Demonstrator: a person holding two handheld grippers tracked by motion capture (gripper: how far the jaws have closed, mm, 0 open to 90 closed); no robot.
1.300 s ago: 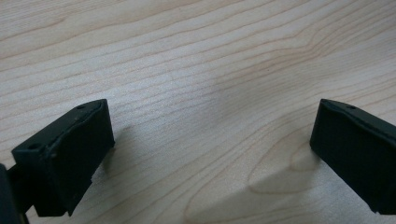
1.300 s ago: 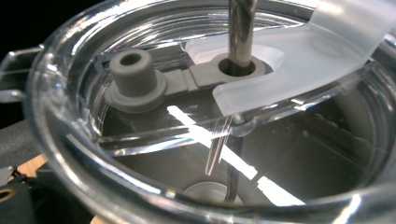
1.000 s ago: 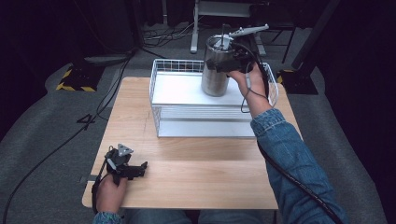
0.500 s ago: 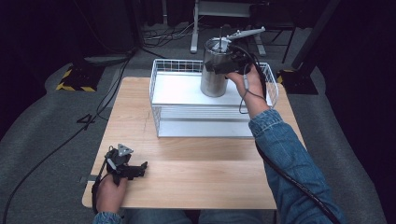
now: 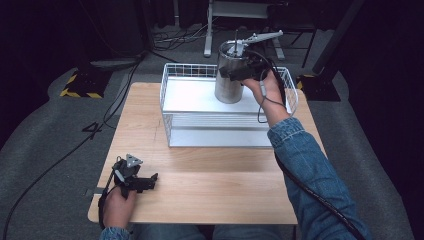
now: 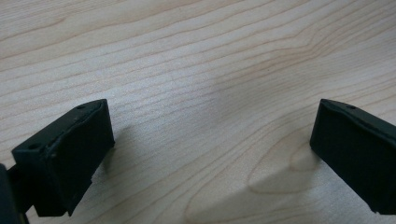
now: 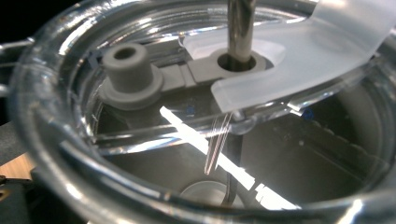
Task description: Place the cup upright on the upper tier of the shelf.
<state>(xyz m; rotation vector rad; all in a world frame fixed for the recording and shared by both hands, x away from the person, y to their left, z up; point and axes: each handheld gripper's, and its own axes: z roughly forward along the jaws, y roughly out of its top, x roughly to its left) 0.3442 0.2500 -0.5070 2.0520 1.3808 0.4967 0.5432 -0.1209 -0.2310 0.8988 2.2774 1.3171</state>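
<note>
Both grippers were in sight from the high view. Left gripper (image 5: 150,180) rested on the near left part of the wooden table (image 5: 210,190), held in the person's left hand (image 5: 117,207), its grey three-cornered plate (image 5: 133,160) on top. Its own view showed the two black jaws spread wide apart over bare wood grain, nothing between them.

Right gripper (image 5: 235,74) was at the far right, held up at the rim of a tall metal canister (image 5: 229,87), with the right hand (image 5: 270,90) just behind it and a denim sleeve (image 5: 310,165) running back toward the near edge. Its cable hung down over the wrist. Its jaws sat against the upper edge of the canister, but whether they were clamped on it I cannot tell.

That canister stood upright inside the white wire basket (image 5: 175,115), at the far right side of its tray. A clear lid (image 7: 93,154) topped it, with a grey knob (image 7: 126,70) and a metal rod (image 7: 240,28) passing through a frosted plastic tab (image 7: 317,51). A long pale lever (image 5: 260,37) stuck out from the top toward the right.
</note>
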